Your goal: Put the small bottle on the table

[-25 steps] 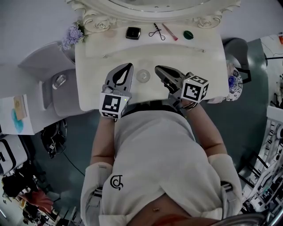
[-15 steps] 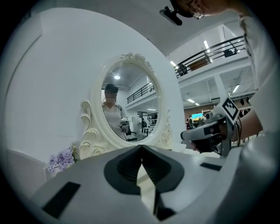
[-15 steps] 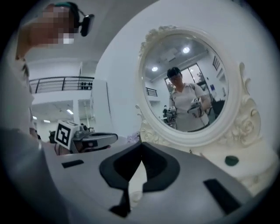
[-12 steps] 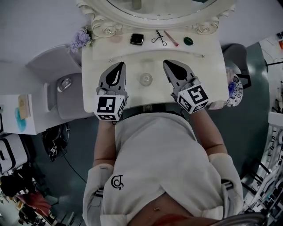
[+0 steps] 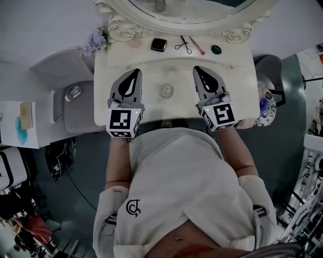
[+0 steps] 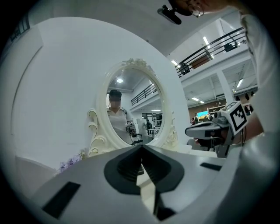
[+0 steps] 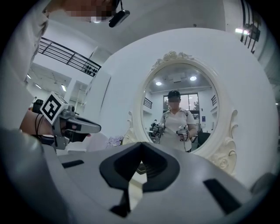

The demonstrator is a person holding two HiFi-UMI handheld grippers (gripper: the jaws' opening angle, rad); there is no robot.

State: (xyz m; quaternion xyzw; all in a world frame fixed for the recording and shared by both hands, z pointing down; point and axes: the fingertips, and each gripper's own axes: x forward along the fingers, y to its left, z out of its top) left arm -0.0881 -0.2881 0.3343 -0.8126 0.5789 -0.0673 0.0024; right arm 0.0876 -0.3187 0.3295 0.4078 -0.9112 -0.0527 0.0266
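Bottle point(image 5: 166, 90) stands on cream table point(image 5: 241, 95), mirror point(image 5: 192, 7) at twelve o'clock. Left gripper point(image 5: 135, 73) and right gripper point(image 5: 199, 70) flank it, jaws together, empty.

Open hall, staged dressing table point(image 5: 169, 115)

The left gripper point(image 5: 136, 72) and the right gripper point(image 5: 199, 69) are held side by side in front of the torso, well apart, and both are pointed forward, away from the body. The jaws of each are seen closed, tip against tip. The left marker cube point(image 5: 123, 122) and the right marker cube point(image 5: 220, 115) are set at the rear ends, nearest the body. The left forearm point(image 5: 117, 164) and the right forearm point(image 5: 236, 151) are stretched forward, with the elbows bent at the sides.
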